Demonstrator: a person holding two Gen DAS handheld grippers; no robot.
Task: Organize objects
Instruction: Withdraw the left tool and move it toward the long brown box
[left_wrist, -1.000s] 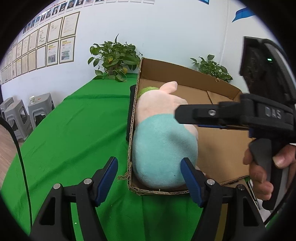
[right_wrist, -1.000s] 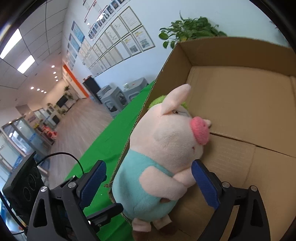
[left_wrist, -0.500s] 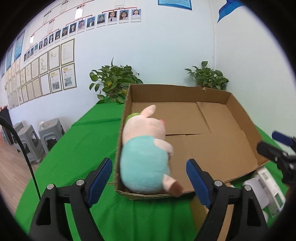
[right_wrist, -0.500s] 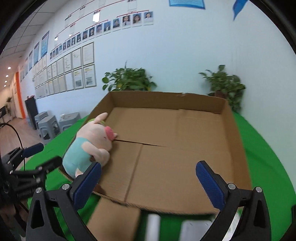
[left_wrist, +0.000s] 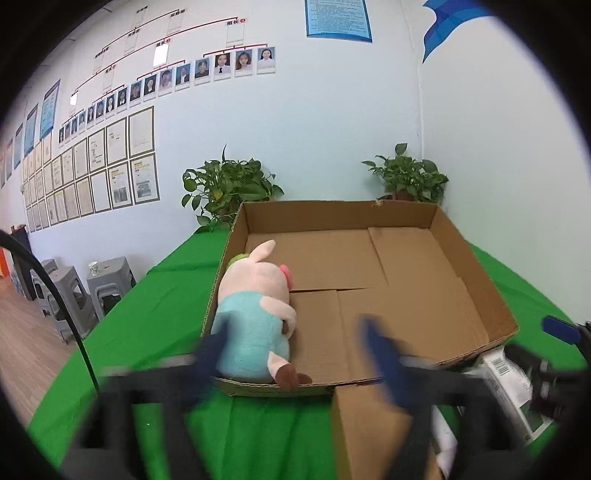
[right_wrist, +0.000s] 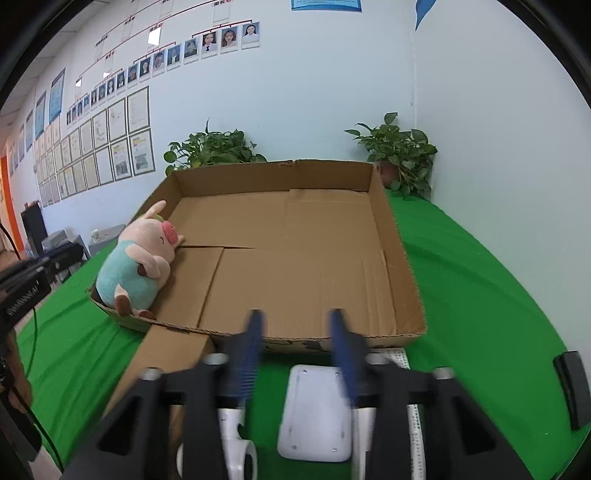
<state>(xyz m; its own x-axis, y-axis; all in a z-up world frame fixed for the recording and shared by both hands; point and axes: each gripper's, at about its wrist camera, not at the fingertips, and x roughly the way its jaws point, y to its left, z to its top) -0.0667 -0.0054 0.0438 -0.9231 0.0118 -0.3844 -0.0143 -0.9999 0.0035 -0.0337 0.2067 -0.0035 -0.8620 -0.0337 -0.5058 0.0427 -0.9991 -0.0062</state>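
Note:
A plush pig (left_wrist: 255, 317) in a teal shirt lies in the near left corner of a shallow cardboard box (left_wrist: 480, 280) on the green table. My left gripper (left_wrist: 295, 354), blurred by motion, hangs just short of the box's near edge; its jaws are opening and the pig is beyond them, untouched. In the right wrist view the pig (right_wrist: 136, 266) is far left. My right gripper (right_wrist: 297, 350) sits at the box's (right_wrist: 402, 266) near wall, its jaws closing over a flat white device (right_wrist: 314, 413) lying on the cloth below them, without pressing on it.
A loose cardboard flap (right_wrist: 166, 354) lies in front of the box. White packets (left_wrist: 509, 384) lie near right, another white item (right_wrist: 236, 439) and a black object (right_wrist: 570, 387) on the cloth. Two potted plants (left_wrist: 225, 188) stand behind the box. Grey stools (left_wrist: 74, 291) are off the table's left.
Both grippers pulled back from the pig, which stays in the box corner. The left jaws widened. The right gripper swung right to the box's near side and its fingers narrowed.

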